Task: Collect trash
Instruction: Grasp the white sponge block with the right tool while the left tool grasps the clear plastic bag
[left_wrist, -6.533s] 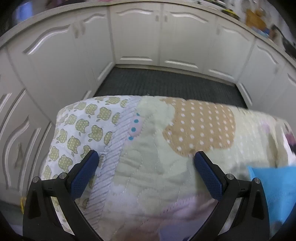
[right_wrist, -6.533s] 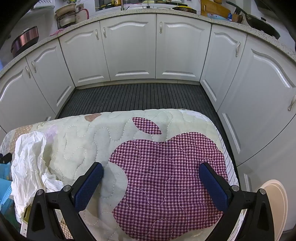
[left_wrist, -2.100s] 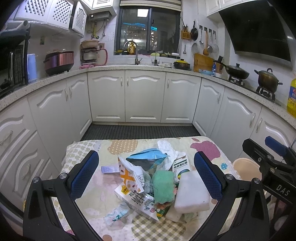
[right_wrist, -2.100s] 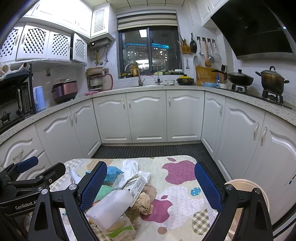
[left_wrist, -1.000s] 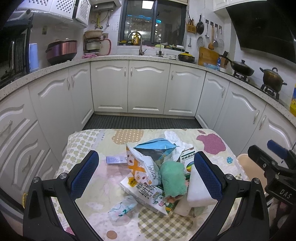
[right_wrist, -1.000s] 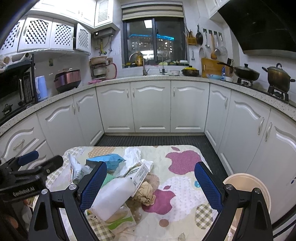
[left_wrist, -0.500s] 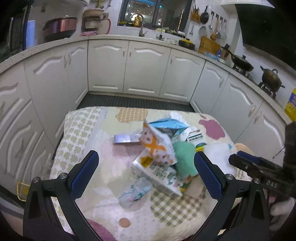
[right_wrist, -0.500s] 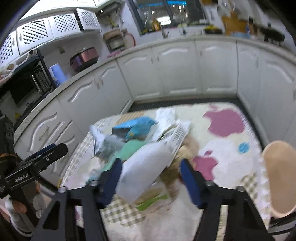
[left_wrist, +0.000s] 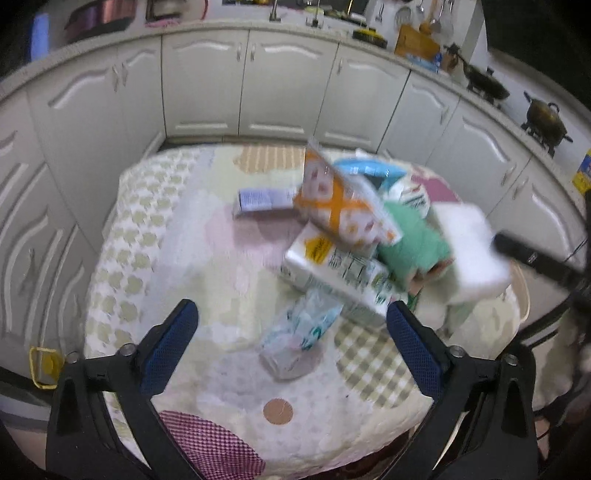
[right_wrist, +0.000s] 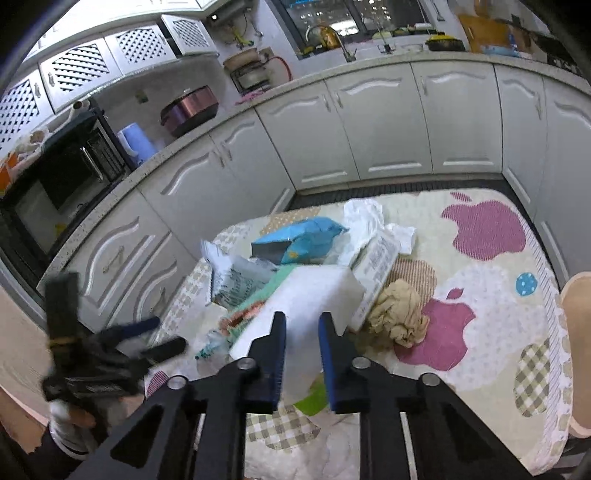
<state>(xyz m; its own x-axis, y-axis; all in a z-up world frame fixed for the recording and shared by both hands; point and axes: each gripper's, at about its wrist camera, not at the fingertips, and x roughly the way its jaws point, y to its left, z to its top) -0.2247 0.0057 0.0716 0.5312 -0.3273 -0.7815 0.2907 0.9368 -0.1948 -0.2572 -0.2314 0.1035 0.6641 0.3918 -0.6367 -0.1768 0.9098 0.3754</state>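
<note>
A: White foam block (right_wrist: 310, 295), pinched at its near end by the right gripper (right_wrist: 302, 325), whose fingers (right_wrist: 275, 354) have just been closing on it.

B: And where does it lie?

A: On the trash pile (left_wrist: 343, 236) on the quilt-covered counter (left_wrist: 177, 258). The left gripper (left_wrist: 291, 332) is spread wide, nothing gripped, above a crumpled wrapper (left_wrist: 295, 338).

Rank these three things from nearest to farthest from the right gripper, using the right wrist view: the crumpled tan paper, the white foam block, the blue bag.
1. white foam block: between the right gripper's fingers, centre of the pile.
2. crumpled tan paper: just right of the block, on the quilt.
3. blue bag: behind the block, toward the cabinets.
</note>
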